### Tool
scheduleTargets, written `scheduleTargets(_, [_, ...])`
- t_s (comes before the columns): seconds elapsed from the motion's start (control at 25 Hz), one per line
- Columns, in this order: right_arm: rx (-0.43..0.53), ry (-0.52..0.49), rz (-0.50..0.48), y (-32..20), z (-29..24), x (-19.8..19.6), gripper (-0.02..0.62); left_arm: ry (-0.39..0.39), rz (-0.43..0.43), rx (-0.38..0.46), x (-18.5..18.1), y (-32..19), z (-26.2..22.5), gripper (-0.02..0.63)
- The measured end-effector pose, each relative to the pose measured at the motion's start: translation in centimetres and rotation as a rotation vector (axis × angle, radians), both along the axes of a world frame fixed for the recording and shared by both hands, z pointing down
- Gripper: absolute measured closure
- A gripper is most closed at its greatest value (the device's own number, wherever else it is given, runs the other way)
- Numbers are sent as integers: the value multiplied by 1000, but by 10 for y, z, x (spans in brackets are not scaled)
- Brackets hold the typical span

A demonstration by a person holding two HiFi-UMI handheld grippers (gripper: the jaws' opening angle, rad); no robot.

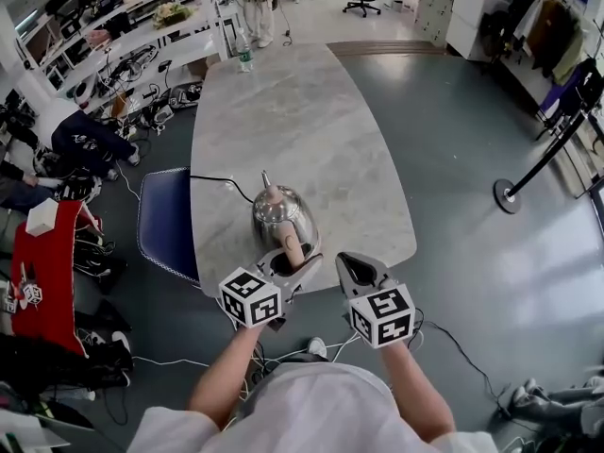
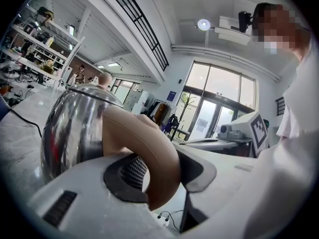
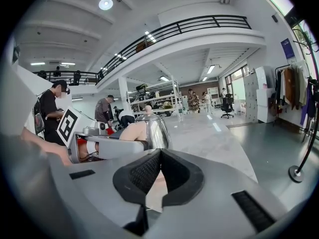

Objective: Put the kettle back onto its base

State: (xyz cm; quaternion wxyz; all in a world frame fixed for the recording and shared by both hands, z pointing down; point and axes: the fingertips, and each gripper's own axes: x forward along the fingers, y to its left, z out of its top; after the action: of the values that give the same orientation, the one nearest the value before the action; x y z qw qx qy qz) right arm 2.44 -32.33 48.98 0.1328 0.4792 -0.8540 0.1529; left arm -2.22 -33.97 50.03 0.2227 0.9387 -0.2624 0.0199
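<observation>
Kettle (image 1: 280, 217) low centre on surface (image 1: 311, 102), near its edge. Left gripper (image 1: 286, 262) clamps handle (image 1: 293, 243); right gripper (image 1: 355, 268) closed, empty. Base unseen, likely beneath: keep kettle level, confirm seating before release.

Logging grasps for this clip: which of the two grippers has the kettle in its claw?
The left gripper: its claw is closed on the kettle handle. The right gripper is shut on nothing.
</observation>
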Motion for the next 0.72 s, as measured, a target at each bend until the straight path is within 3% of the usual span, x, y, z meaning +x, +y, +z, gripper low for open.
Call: scheduleTargets(0.72, [-23,4,5,-1,7,2,591,-24,13,18,6,-12,10,451])
